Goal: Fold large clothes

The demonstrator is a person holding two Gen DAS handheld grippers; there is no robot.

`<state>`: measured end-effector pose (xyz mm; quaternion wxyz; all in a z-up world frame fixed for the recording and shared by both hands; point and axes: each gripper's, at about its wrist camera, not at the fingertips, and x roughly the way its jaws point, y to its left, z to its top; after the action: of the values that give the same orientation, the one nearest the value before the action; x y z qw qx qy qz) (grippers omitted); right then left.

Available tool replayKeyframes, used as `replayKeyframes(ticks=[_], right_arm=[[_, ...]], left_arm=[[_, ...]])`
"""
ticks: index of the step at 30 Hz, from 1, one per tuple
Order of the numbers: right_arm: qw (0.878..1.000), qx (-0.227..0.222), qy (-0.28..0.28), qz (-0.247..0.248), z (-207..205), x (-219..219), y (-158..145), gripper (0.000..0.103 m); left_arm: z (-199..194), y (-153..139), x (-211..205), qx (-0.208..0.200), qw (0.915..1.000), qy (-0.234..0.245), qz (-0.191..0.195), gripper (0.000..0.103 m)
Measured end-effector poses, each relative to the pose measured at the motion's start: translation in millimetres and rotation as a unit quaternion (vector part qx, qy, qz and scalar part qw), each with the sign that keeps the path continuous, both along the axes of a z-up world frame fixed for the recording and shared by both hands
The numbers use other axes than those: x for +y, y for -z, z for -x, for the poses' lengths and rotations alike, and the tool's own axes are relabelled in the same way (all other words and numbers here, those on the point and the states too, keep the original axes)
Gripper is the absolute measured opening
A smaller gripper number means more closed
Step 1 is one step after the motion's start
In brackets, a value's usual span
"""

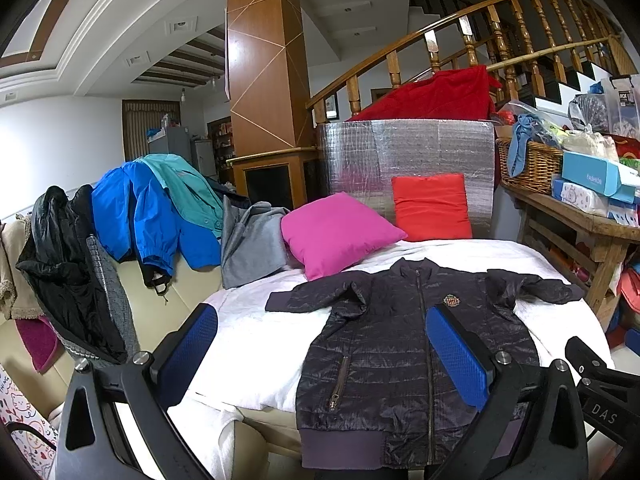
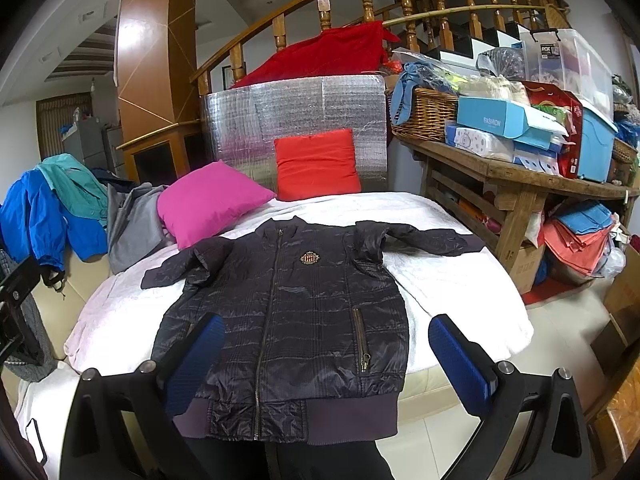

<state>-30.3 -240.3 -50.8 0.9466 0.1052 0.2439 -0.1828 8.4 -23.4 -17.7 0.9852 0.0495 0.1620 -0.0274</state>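
Note:
A dark quilted jacket (image 1: pixel 392 344) (image 2: pixel 296 312) lies flat and zipped on the white blanket (image 1: pixel 248 340) (image 2: pixel 448 276), collar away from me, both sleeves spread sideways, hem hanging over the near edge. It has a gold crest on the chest. My left gripper (image 1: pixel 324 344) hovers open in front of the hem, its blue pads (image 1: pixel 456 356) wide apart, nothing between them. My right gripper (image 2: pixel 324 348) is likewise open above the jacket's lower half, its blue pads (image 2: pixel 460 360) clear of the fabric. The right gripper's black frame (image 1: pixel 600 384) shows at the lower right of the left wrist view.
A pink cushion (image 1: pixel 336 232) (image 2: pixel 208 200) and a red cushion (image 1: pixel 432 206) (image 2: pixel 316 164) sit at the far end against a silver foil panel (image 2: pixel 296 120). Jackets (image 1: pixel 144 216) are draped over the sofa on the left. A cluttered wooden table (image 2: pixel 516 176) stands on the right.

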Motion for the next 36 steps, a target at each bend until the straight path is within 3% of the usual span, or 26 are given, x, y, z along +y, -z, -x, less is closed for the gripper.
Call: replayKeyframes(ticks=[8,13,16,22,25,28,29,30,32,34,36], right_arm=[[1.000,0.000,0.011,-0.005,-1.6,-16.5,2.4,0.103],[0.999,-0.013,0.022,-0.028,-11.2,-53.7,3.8,0.103],[0.998,-0.027,0.031,-0.057,-21.9,-94.1,5.1,0.103],[0.981,-0.072,0.045,-0.176,-68.1,-224.1,33.8,0.103],[0.963,-0.080,0.057,-0.250,-101.3,-284.0,64.9,0.103],[0.918,-0.097,0.079,-0.375,-151.3,-357.9,120.4,0.103],[0.908,-0.102,0.088,-0.397,-160.5,-370.4,132.4,0.103],[0.886,-0.109,0.112,-0.436,-179.2,-395.5,158.2,0.103],[0.860,-0.119,0.145,-0.474,-202.7,-426.1,191.5,0.103],[0.844,-0.120,0.170,-0.494,-224.7,-454.9,216.2,0.103],[0.843,-0.108,0.201,-0.488,-242.4,-479.1,231.1,0.103]], left_arm=[[-11.4,1.4,-14.5,0.012,0.9999,0.005,-0.005,0.103],[-36.7,3.0,-28.9,0.028,0.9994,0.019,-0.009,0.103],[-73.1,8.7,-37.3,0.052,0.9984,0.019,-0.010,0.103],[-171.5,39.3,-60.3,0.103,0.9947,0.006,-0.001,0.103],[-228.1,64.8,-75.3,0.125,0.9921,-0.007,-0.003,0.103],[-286.1,99.4,-93.5,0.151,0.9884,-0.016,-0.003,0.103],[-302.3,110.2,-99.5,0.159,0.9872,-0.015,-0.002,0.103],[-317.6,119.4,-105.5,0.167,0.9858,-0.014,-0.003,0.103],[-347.9,138.1,-119.3,0.180,0.9835,-0.018,-0.010,0.103],[-373.4,153.3,-131.5,0.188,0.9819,-0.017,-0.014,0.103],[-392.4,165.5,-142.2,0.183,0.9827,-0.019,-0.019,0.103]])
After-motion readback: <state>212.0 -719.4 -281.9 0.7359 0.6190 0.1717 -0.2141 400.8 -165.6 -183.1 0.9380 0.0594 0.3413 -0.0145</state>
